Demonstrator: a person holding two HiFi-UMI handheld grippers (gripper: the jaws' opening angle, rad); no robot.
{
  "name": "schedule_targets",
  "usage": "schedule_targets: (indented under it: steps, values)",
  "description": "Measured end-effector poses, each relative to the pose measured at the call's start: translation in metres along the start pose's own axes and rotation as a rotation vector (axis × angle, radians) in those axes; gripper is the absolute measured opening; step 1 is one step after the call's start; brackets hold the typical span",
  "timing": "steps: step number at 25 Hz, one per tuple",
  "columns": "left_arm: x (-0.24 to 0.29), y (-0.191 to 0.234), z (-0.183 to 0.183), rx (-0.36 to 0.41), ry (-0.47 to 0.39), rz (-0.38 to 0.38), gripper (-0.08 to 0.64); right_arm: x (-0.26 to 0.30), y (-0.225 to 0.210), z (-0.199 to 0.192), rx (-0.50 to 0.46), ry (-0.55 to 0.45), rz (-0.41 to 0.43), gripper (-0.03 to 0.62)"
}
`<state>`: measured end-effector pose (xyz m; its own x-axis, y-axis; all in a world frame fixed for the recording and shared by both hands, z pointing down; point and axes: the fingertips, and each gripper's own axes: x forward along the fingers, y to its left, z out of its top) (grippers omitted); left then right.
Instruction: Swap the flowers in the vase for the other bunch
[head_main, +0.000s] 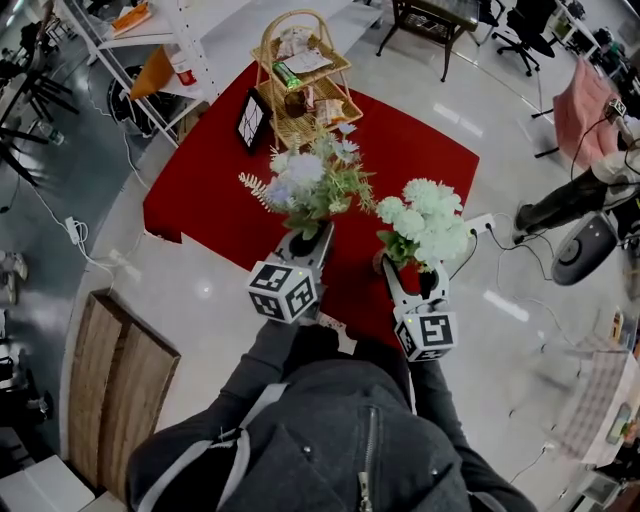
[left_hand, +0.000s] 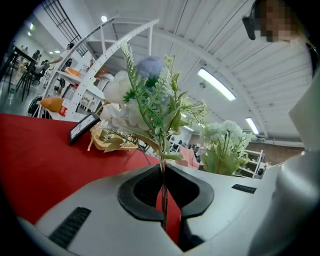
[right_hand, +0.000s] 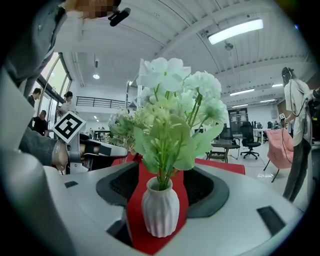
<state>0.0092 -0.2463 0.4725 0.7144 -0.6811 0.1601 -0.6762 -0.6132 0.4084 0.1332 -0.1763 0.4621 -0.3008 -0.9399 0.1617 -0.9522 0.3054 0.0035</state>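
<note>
A bunch of blue and white flowers with fern sprigs (head_main: 310, 180) stands upright over the red table (head_main: 200, 190). My left gripper (head_main: 305, 232) is shut on its thin stems, which run between the pads in the left gripper view (left_hand: 163, 180). To its right, a bunch of pale green and white flowers (head_main: 425, 220) sits in a small white ribbed vase (right_hand: 160, 207). My right gripper (right_hand: 162, 182) is open around that vase, with a gap on each side. In the head view the vase is hidden under its blooms and the right gripper (head_main: 412, 272).
A tiered wicker basket (head_main: 300, 85) and a black picture frame (head_main: 251, 120) stand at the table's far side. A wooden panel (head_main: 110, 390) lies on the floor to the left. Cables, a pink-draped chair (head_main: 585, 105) and a standing person (right_hand: 295, 130) are to the right.
</note>
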Motion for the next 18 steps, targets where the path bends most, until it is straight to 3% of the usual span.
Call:
schedule_targets:
  steps: [8, 18]
  values:
    - [0.0, 0.001, 0.001, -0.008, -0.009, 0.008, 0.029, -0.005, 0.0, 0.0, 0.03, -0.003, 0.009, 0.236]
    - [-0.005, 0.001, 0.006, -0.006, -0.026, 0.019, 0.029, -0.029, -0.003, 0.005, 0.133, -0.011, 0.013, 0.236]
